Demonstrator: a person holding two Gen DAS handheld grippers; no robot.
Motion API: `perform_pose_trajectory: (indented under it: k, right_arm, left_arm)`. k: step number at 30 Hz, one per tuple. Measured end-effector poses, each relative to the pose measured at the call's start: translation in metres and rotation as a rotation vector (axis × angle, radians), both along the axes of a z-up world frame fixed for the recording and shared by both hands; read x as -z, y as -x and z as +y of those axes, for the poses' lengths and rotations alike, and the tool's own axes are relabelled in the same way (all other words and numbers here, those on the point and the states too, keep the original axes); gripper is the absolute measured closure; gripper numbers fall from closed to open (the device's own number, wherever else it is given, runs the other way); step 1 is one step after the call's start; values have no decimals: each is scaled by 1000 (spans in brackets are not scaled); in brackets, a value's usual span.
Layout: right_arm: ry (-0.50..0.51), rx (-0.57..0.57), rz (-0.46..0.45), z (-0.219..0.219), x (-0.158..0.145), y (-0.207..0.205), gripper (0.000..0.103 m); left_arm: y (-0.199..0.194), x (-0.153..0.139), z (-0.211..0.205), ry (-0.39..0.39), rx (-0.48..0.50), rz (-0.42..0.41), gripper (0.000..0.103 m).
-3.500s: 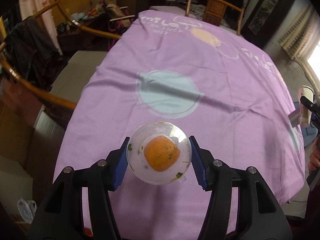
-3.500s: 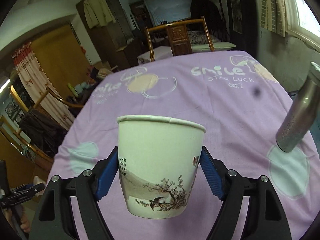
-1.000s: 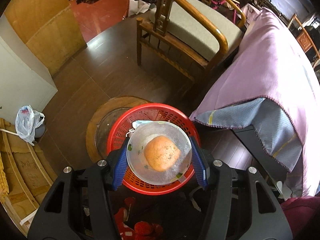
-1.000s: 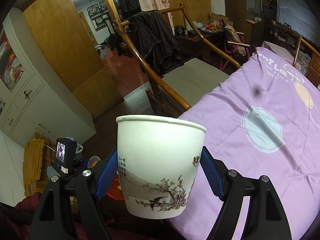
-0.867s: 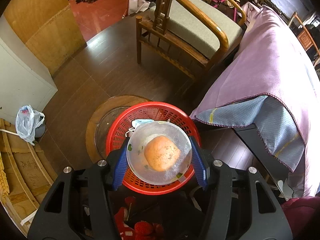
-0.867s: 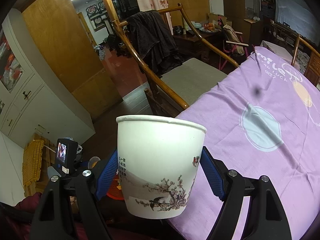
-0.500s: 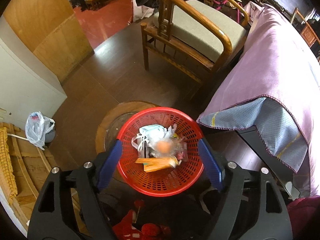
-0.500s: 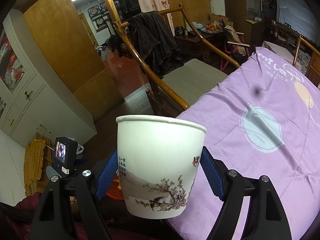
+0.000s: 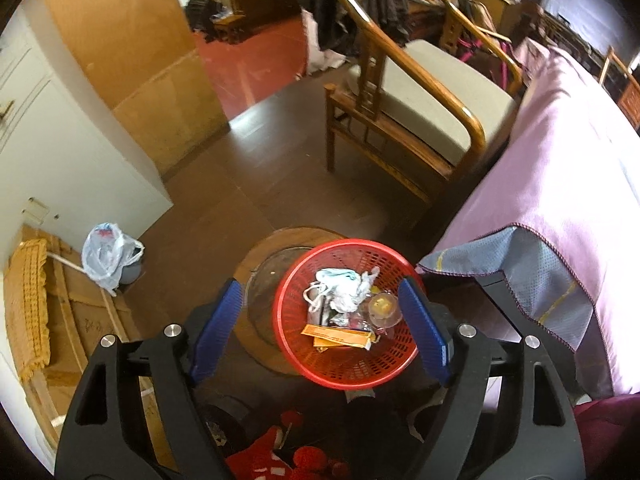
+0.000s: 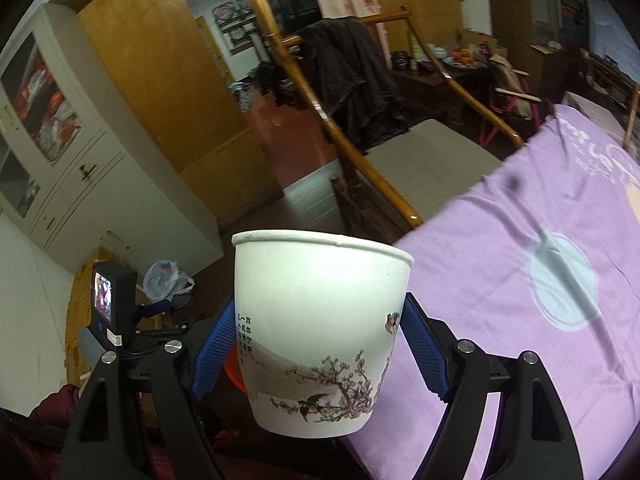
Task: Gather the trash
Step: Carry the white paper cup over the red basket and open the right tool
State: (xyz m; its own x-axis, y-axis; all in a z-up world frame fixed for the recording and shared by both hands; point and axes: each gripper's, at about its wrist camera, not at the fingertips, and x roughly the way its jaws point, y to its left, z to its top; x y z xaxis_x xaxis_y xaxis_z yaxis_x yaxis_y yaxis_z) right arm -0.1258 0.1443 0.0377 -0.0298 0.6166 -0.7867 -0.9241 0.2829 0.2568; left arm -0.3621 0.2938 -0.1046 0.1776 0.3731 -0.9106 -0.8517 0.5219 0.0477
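My left gripper (image 9: pixel 320 288) hangs above a red mesh basket (image 9: pixel 352 380) on the floor, its jaws opening with nothing between them. In the basket lie a clear plastic cup with something orange inside (image 9: pixel 384 308), a face mask (image 9: pixel 336 280), wrappers and an orange packet (image 9: pixel 340 336). My right gripper (image 10: pixel 318 304) is shut on a white paper cup (image 10: pixel 316 272) printed with blossom branches. That cup is upright over the edge of the purple tablecloth (image 10: pixel 520 280). The left gripper's body and small screen (image 10: pixel 106 300) show low on the left in the right wrist view.
A wooden armchair with a grey cushion (image 9: pixel 432 88) stands beyond the basket, a dark coat (image 10: pixel 352 80) over its back. The table edge (image 9: pixel 560 184) is on the right. A white plastic bag (image 9: pixel 106 256) and a white cabinet (image 9: pixel 60 148) are to the left. The basket sits on a round wooden board (image 9: pixel 256 280).
The left jaws spread and the clear cup with the orange thing fell into the red basket. The left gripper then rose, so the basket looks smaller. The right gripper kept its hold on the paper cup.
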Motion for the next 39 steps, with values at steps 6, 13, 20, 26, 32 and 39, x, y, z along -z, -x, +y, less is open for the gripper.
perform_pose_trajectory:
  k: [6, 13, 20, 26, 32, 39]
  right_arm:
    - [-10, -105, 29, 28, 3, 20, 24]
    - [-1, -256, 62, 66, 6, 53, 24]
    - [26, -375, 83, 93, 13, 89, 24]
    - [82, -448, 107, 112, 29, 116, 24]
    - [140, -479, 102, 121, 51, 134, 24]
    - [226, -508, 75, 136, 89, 154, 24]
  left_arm:
    - [28, -21, -5, -49, -84, 5, 24]
    - [71, -35, -13, -87, -207, 33, 22]
    - [111, -34, -23, -75, -321, 59, 22]
    - [133, -28, -30, -47, -389, 66, 22]
    - [148, -20, -38, -12, -423, 77, 22]
    - [157, -10, -38, 21, -433, 84, 22]
